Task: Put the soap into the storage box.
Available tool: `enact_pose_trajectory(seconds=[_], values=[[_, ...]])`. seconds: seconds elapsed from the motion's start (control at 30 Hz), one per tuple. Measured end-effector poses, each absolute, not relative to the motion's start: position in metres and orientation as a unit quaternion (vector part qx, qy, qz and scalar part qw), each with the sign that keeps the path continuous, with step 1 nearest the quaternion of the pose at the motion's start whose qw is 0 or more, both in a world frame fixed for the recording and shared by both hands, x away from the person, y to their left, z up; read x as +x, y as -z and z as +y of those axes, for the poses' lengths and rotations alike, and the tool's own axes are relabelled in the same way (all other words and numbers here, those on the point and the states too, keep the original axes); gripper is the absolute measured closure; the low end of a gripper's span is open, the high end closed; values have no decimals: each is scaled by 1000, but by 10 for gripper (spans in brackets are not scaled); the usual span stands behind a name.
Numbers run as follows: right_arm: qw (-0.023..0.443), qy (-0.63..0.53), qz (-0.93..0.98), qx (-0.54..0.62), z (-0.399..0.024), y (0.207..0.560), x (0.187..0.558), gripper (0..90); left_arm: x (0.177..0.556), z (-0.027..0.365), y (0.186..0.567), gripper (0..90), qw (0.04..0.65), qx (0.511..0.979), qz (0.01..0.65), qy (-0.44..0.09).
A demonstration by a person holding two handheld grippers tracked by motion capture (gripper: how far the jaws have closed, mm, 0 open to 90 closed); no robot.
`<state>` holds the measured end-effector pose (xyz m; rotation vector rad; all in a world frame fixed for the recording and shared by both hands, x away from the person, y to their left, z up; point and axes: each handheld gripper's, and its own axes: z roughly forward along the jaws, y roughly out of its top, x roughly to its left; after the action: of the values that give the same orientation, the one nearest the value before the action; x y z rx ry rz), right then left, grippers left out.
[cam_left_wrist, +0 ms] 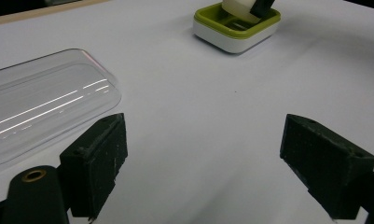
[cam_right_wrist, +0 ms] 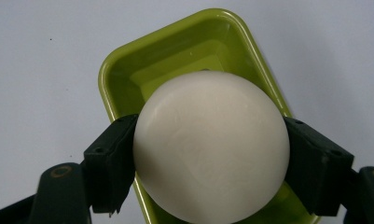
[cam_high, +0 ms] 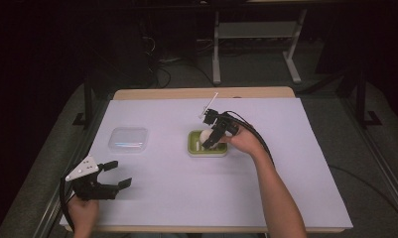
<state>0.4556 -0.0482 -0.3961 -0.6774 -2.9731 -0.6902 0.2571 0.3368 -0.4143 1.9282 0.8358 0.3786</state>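
A round white bar of soap (cam_right_wrist: 211,144) is clamped between the jaws of my right gripper (cam_right_wrist: 211,161), held just above a green soap dish (cam_right_wrist: 138,70). From the high view the right gripper (cam_high: 212,137) hovers over the dish (cam_high: 207,149) at the table's centre, with the soap (cam_high: 205,135) in it. My left gripper (cam_high: 114,174) rests open near the front left corner, nothing between its jaws. In the left gripper view the left gripper (cam_left_wrist: 203,161) faces the dish (cam_left_wrist: 236,30) far off, with a clear plastic lid (cam_left_wrist: 40,105) to its left.
The clear lid (cam_high: 128,139) lies on the white table cover (cam_high: 162,188) left of the dish. A bare wooden strip (cam_high: 201,93) runs along the table's far edge. Table legs and cables stand on the floor beyond.
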Motion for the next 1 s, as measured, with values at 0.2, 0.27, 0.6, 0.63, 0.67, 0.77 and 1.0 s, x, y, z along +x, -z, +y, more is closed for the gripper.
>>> enact_pose_trajectory(seconds=[0.2, 0.27, 0.6, 0.63, 0.67, 0.77, 1.0], values=[[6, 219, -951, -217, -49, 396, 456, 238, 257, 336, 414, 145, 483, 790, 344, -155], [6, 217, -952, -217, -50, 396, 455, 238, 257, 336, 414, 145, 483, 790, 344, -155], [3, 208, -955, -211, -43, 399, 454, 237, 257, 336, 415, 145, 482, 790, 344, -155], [6, 209, -955, -210, -41, 400, 454, 236, 257, 336, 414, 145, 482, 791, 344, -155], [5, 209, -955, -211, -40, 400, 454, 236, 257, 336, 414, 145, 482, 791, 344, -156], [3, 211, -955, -210, -38, 401, 454, 236, 257, 337, 414, 145, 482, 791, 343, -156], [-2, 215, -953, -214, -39, 398, 454, 250, 257, 336, 414, 145, 481, 792, 343, -155]])
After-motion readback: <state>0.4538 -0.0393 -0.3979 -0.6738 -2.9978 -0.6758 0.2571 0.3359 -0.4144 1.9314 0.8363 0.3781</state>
